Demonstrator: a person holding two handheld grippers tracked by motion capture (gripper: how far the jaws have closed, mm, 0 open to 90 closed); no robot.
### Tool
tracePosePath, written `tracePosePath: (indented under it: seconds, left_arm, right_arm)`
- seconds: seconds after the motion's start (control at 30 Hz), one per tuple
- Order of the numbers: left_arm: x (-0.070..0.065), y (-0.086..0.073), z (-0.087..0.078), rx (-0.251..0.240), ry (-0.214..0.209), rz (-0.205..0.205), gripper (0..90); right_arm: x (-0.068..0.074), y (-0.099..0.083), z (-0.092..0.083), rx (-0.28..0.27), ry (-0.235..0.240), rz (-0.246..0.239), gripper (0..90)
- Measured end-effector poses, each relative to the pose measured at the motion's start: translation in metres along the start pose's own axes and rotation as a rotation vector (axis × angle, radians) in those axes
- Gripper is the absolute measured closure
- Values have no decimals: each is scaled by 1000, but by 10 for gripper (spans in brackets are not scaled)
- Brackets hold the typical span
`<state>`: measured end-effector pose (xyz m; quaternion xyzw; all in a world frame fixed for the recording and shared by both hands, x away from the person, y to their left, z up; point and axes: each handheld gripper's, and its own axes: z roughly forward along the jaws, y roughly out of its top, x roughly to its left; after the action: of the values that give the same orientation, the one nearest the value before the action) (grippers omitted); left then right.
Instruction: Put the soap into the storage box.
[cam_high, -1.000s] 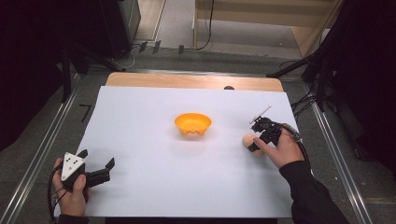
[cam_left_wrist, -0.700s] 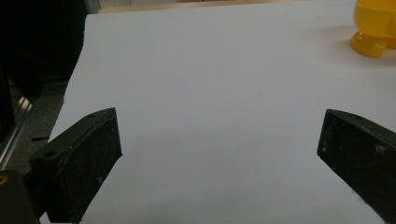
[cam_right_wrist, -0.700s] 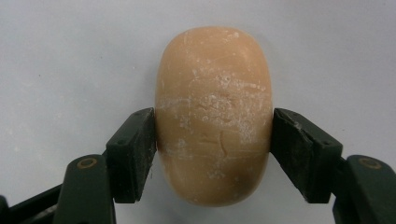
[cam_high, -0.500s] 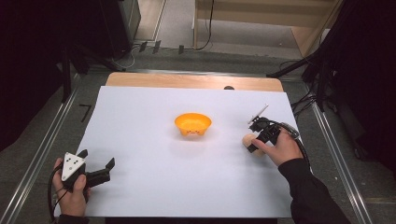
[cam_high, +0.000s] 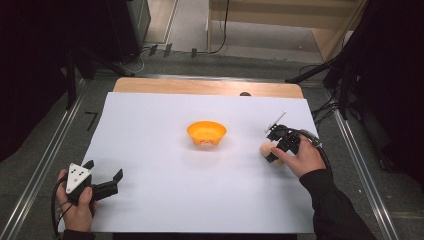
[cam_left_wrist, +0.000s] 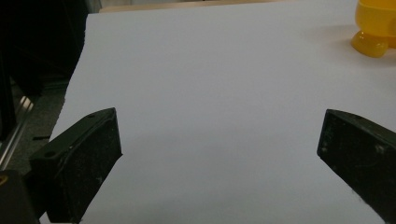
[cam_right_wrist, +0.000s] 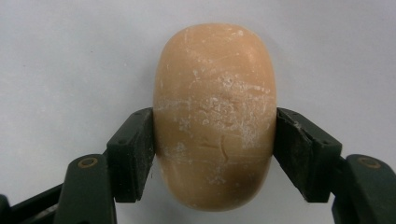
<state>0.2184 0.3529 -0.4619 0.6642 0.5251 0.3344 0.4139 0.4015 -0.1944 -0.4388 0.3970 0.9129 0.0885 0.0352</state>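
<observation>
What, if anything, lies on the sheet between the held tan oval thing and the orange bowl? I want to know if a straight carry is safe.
Nothing visible does. The right gripper is shut on the tan oval thing, and in the high view only bare white sheet lies between it and the orange bowl.

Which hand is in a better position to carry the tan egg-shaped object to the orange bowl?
The right. Its gripper already clamps the tan egg-shaped object, near the orange bowl. The left gripper rests open at the table's near corner.
</observation>
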Motion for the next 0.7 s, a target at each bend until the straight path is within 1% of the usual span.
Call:
tracePosePath:
  seconds: [0.07,0.13,0.2,0.23,0.43,0.47,0.5,0.57,0.63,0.7]
  left_arm:
    - [0,0,0,0,-1,-1,0]
    - [0,0,0,-1,0,-2,0]
    - [0,0,0,0,1,1,0]
    - [0,0,0,0,1,1,0]
    - [0,0,0,-1,1,1,0]
    - [0,0,0,-1,1,1,0]
    - [0,0,0,-1,1,1,0]
    - [0,0,0,-1,1,0,0]
    - [0,0,0,-1,1,1,0]
    - [0,0,0,-1,1,1,0]
  right_arm:
    - [0,1,-1,-2,5,-5,330]
    - [0,3,-5,-12,6,-30,331]
    - [2,5,-7,-10,23,-42,331]
    - [2,5,-7,-10,23,-42,331]
    - [3,11,-15,-35,26,-84,331]
    - [3,11,-15,-35,26,-84,331]
    - [5,14,-17,-40,21,-109,331]
    - [6,17,-18,-46,17,-131,331]
    - [8,21,-19,-51,37,-155,331]
    - [10,25,-19,-54,37,-193,331]
